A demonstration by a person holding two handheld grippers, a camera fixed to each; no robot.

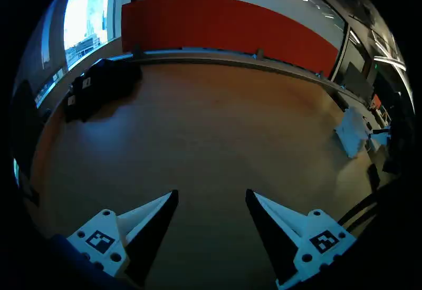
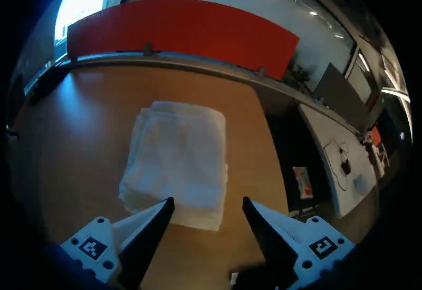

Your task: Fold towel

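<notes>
Our right tongs [image 2: 207, 208] hang spread and empty at the near edge of the towel [image 2: 179, 147], already stacked in layers on the wooden bench [image 2: 74, 132]. Our left tongs [image 1: 211, 200] gape over bare wood. We judge folding nearly done; a last squaring-up may remain. A red panel [image 2: 179, 26] backs the bench.

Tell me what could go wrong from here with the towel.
1. The towel lies in thick layers. The right gripper, jaws open at its near edge, may pinch only some layers and pull the stack apart.
2. The towel sits near the table edge in the right gripper view, so a drag that way could tip it off.
3. The left gripper is open over bare table, so it likely cannot steady the towel.
</notes>
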